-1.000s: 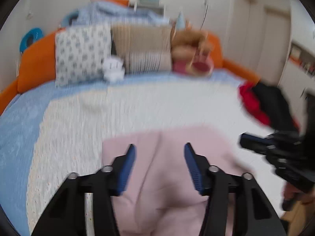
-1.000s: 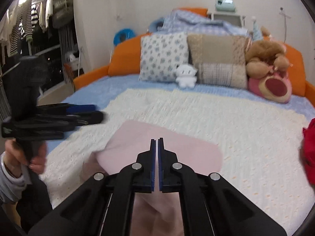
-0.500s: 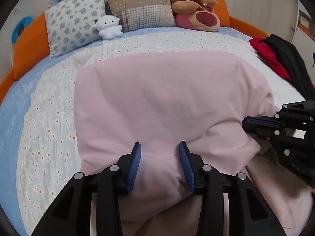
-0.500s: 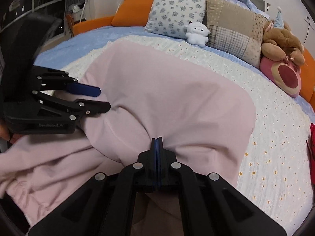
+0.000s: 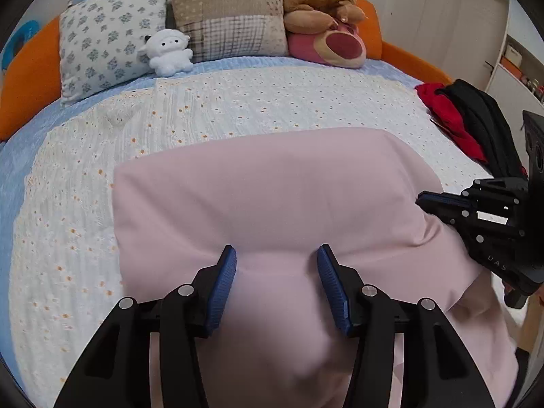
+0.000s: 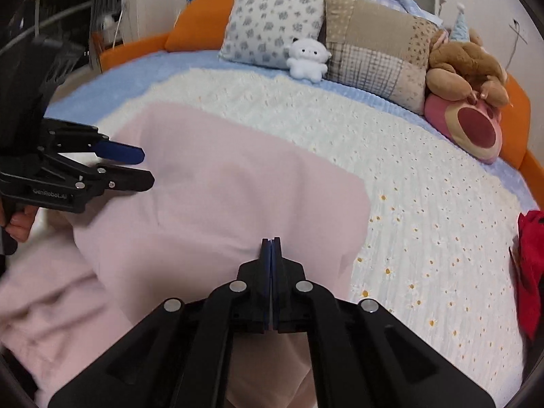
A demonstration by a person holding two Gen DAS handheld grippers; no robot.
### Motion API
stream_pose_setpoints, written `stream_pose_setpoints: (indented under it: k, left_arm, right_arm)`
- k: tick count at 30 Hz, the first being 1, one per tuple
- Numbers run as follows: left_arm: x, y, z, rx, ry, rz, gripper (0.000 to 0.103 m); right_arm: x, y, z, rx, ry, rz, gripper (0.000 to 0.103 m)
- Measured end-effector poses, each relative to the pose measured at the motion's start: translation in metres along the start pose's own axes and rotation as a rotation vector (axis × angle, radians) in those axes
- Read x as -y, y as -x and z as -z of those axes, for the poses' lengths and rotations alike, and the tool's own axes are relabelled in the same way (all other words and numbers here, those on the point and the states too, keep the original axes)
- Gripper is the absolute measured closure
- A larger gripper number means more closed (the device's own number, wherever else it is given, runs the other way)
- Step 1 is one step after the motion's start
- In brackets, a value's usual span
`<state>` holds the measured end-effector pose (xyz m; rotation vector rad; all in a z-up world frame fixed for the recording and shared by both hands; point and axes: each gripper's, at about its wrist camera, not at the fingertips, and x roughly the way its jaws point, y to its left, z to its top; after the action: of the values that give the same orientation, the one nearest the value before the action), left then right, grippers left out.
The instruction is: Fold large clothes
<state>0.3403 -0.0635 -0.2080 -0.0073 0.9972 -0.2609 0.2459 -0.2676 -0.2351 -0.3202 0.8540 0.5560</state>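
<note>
Left wrist view: left gripper point(image 5: 277, 260) spreading, its jaws apart over the pink garment point(image 5: 272, 190), which lies on the bedspread point(image 5: 85, 238) ahead and beneath. Right gripper point(image 6: 271, 243) is pressed together, pinching the garment's fold.

We have two fisheye views, each looking forward and downward along its own tongs, close over the near edge of the bed point(image 5: 102, 156). The left view faces the headboard from the near left, with the right tongs point(image 5: 425, 200) entering at its right edge. The right view looks from the near right, angled toward the far left, with the left tongs point(image 6: 142, 166) at its left edge. Both share the pink garment point(image 5: 272, 187), the pillows point(image 6: 272, 23) and the plush toys point(image 6: 465, 68).
</note>
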Motion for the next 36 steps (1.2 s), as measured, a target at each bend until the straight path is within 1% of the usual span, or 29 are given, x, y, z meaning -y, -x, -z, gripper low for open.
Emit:
stream_pose_setpoints:
  k: [1, 3, 4, 5, 6, 8, 9, 11, 12, 13, 14, 16, 20, 22, 23, 24, 25, 26, 27, 28, 29, 30, 31, 32, 33, 34, 36]
  left_arm:
    - [0.002, -0.002, -0.001, -0.002, -0.009, -0.010, 0.049]
    - [0.003, -0.001, -0.006, -0.017, -0.012, -0.014, 0.049]
    - [0.001, 0.006, -0.008, -0.024, 0.001, -0.002, 0.049]
    - [0.000, 0.012, -0.009, -0.022, 0.011, 0.004, 0.050]
    - [-0.002, 0.026, -0.007, -0.007, 0.020, -0.001, 0.050]
    - [0.000, 0.053, 0.005, 0.023, -0.007, 0.001, 0.049]
    - [0.002, 0.061, 0.013, 0.021, -0.024, 0.008, 0.049]
    - [0.004, 0.067, 0.031, -0.002, -0.061, -0.007, 0.049]
    - [0.004, 0.064, 0.037, -0.028, -0.063, -0.006, 0.049]
    - [0.003, 0.060, 0.041, -0.047, -0.060, -0.003, 0.049]
    - [0.001, 0.050, 0.046, -0.074, -0.050, 0.003, 0.048]
    - [0.002, 0.038, 0.051, -0.094, -0.043, 0.010, 0.046]
    - [0.014, 0.022, 0.054, -0.098, -0.089, -0.036, 0.045]
    - [0.018, 0.024, 0.053, -0.103, -0.103, -0.056, 0.045]
    - [0.018, 0.031, 0.052, -0.111, -0.094, -0.052, 0.044]
    - [0.017, 0.039, 0.053, -0.112, -0.080, -0.037, 0.041]
    - [0.015, 0.055, 0.057, -0.102, -0.056, -0.005, 0.035]
    - [0.013, 0.068, 0.060, -0.093, -0.040, 0.021, 0.031]
    - [0.009, 0.085, 0.067, -0.089, -0.020, 0.059, 0.025]
    - [0.006, 0.099, 0.076, -0.104, -0.002, 0.100, 0.024]
    - [0.002, 0.107, 0.083, -0.122, 0.010, 0.129, 0.024]
    - [-0.004, 0.116, 0.096, -0.159, 0.038, 0.175, 0.024]
    - [-0.009, 0.120, 0.107, -0.198, 0.063, 0.195, 0.024]
    - [-0.015, 0.122, 0.122, -0.250, 0.089, 0.193, 0.024]
    - [-0.019, 0.122, 0.130, -0.281, 0.105, 0.189, 0.024]
    - [-0.023, 0.121, 0.143, -0.323, 0.133, 0.194, 0.025]
    - [-0.026, 0.118, 0.160, -0.387, 0.186, 0.232, 0.025]
  right_arm:
    - [0.002, -0.004, 0.001, -0.008, -0.001, 0.010, 0.102]
    - [0.008, -0.006, -0.001, -0.011, -0.018, -0.003, 0.102]
    - [0.009, 0.001, -0.003, -0.009, -0.035, -0.015, 0.102]
    - [0.011, 0.011, -0.004, 0.000, -0.054, -0.020, 0.099]
    - [0.012, 0.020, -0.004, 0.009, -0.065, -0.025, 0.099]
    - [0.012, 0.052, 0.003, 0.045, -0.084, -0.077, 0.099]
    - [0.010, 0.059, 0.005, 0.045, -0.080, -0.081, 0.099]
    - [-0.001, 0.076, 0.017, 0.030, -0.032, -0.085, 0.099]
    - [-0.005, 0.077, 0.020, 0.014, -0.013, -0.079, 0.099]
    - [-0.011, 0.074, 0.026, -0.022, 0.018, -0.069, 0.099]
    - [-0.016, 0.068, 0.032, -0.047, 0.048, -0.043, 0.099]
    - [-0.022, 0.055, 0.040, -0.074, 0.095, 0.001, 0.099]
    - [-0.024, 0.037, 0.045, -0.082, 0.112, 0.041, 0.099]
    - [-0.021, 0.041, 0.044, -0.080, 0.084, 0.033, 0.099]
    - [-0.019, 0.045, 0.043, -0.082, 0.062, 0.023, 0.099]
    - [-0.015, 0.053, 0.041, -0.084, 0.030, 0.007, 0.098]
    - [-0.009, 0.068, 0.041, -0.077, -0.029, -0.029, 0.088]
    - [0.000, 0.086, 0.042, -0.069, -0.103, -0.078, 0.068]
    - [0.009, 0.103, 0.045, -0.067, -0.169, -0.143, 0.056]
    - [0.016, 0.116, 0.050, -0.072, -0.225, -0.198, 0.046]
    - [0.023, 0.128, 0.057, -0.092, -0.287, -0.254, 0.046]
    - [0.028, 0.137, 0.067, -0.126, -0.346, -0.316, 0.046]
    - [0.031, 0.142, 0.075, -0.152, -0.383, -0.354, 0.046]
    - [0.034, 0.146, 0.089, -0.187, -0.437, -0.391, 0.046]
    - [0.035, 0.146, 0.099, -0.217, -0.471, -0.414, 0.046]
    - [0.035, 0.144, 0.114, -0.268, -0.518, -0.441, 0.046]
    - [0.034, 0.139, 0.135, -0.333, -0.577, -0.457, 0.046]
